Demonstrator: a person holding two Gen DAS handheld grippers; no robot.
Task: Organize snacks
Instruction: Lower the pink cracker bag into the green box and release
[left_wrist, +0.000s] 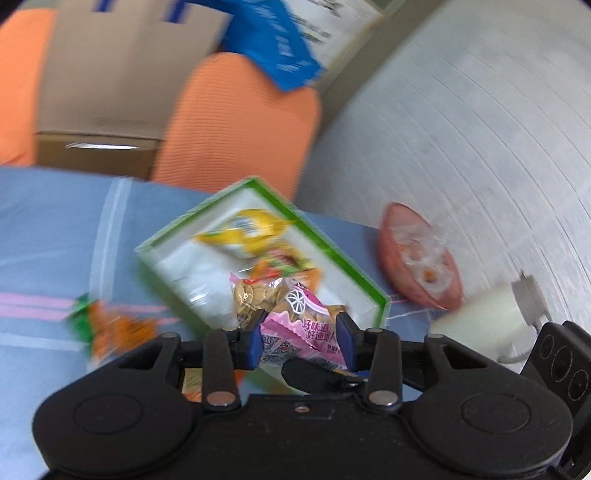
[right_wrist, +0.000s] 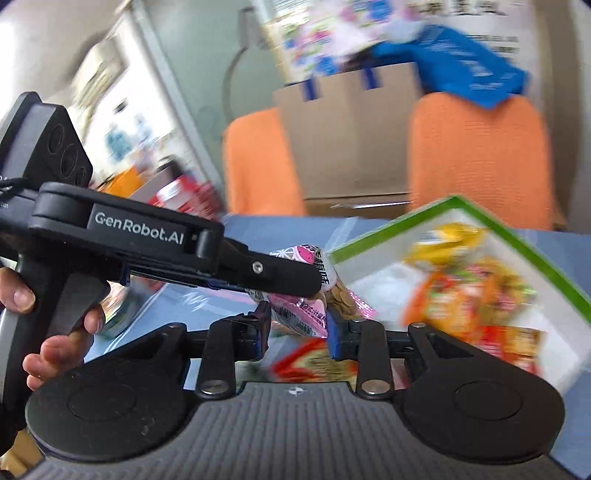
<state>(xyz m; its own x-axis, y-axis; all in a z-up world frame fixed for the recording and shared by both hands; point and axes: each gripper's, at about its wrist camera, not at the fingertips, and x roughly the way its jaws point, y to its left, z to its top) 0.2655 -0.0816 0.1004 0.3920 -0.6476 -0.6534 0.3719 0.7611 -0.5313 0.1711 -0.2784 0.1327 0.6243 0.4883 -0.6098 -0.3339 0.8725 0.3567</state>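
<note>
Two orange chairs (right_wrist: 476, 155) at the table's far side, cardboard box (right_wrist: 347, 136) between them, blue bag (right_wrist: 465, 70) above the right chair, pink bowl (left_wrist: 421, 254) and white cup (left_wrist: 480, 317) far right on the blue tablecloth (left_wrist: 48, 229).

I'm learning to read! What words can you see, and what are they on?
"GenRobot.AI": on the side of the left claw.
"好味道": on the pink packet; its smaller print is too blurred.
Blue bag, tray snacks, wall posters: print too blurred to read.
</note>
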